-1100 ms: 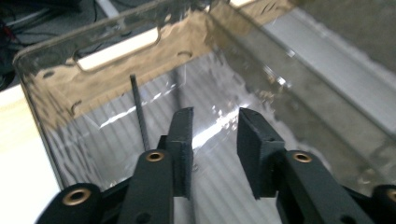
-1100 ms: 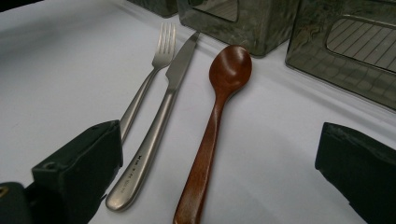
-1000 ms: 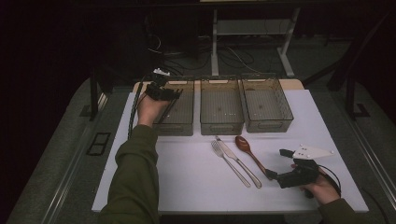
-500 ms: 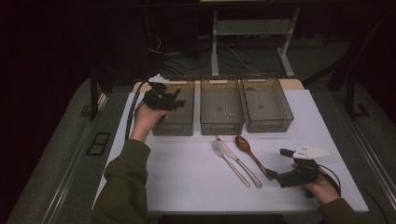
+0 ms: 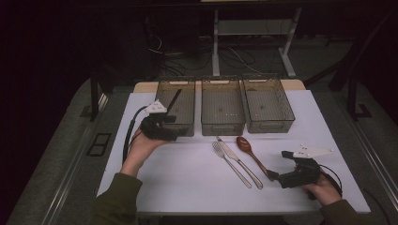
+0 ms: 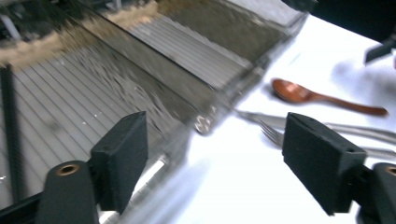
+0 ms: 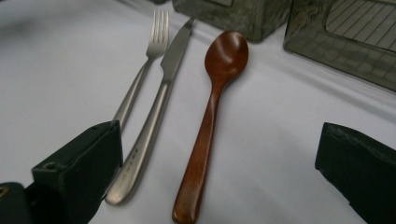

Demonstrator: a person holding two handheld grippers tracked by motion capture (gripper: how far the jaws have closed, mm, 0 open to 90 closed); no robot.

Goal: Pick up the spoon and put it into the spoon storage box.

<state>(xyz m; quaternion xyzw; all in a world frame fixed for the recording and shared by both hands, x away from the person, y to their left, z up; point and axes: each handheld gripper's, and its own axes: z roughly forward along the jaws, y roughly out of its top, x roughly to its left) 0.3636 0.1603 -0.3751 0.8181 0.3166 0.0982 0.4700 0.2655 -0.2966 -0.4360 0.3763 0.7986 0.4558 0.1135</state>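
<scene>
The left gripper [image 5: 174, 127], its jaws just opened wide and empty, is drawing back from the left bin [image 5: 178, 105] toward the cutlery at five o'clock (likely next pick), while the right gripper [image 5: 271, 176] is waiting wide-jawed at the wooden spoon [image 7: 211, 112].

Both grippers [image 5: 176, 133] [image 5: 271, 175] open-jawed, empty

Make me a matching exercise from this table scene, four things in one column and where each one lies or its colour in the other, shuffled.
Things:
1. fork
2. table knife
3. wooden spoon
4. black stick

Descriptions:
A. reddish brown
B. leaning in the left bin
C. between the other two utensils
D. leftmost on the white tabletop

Pairs: 1-D, 2-C, 3-A, 4-B
</scene>
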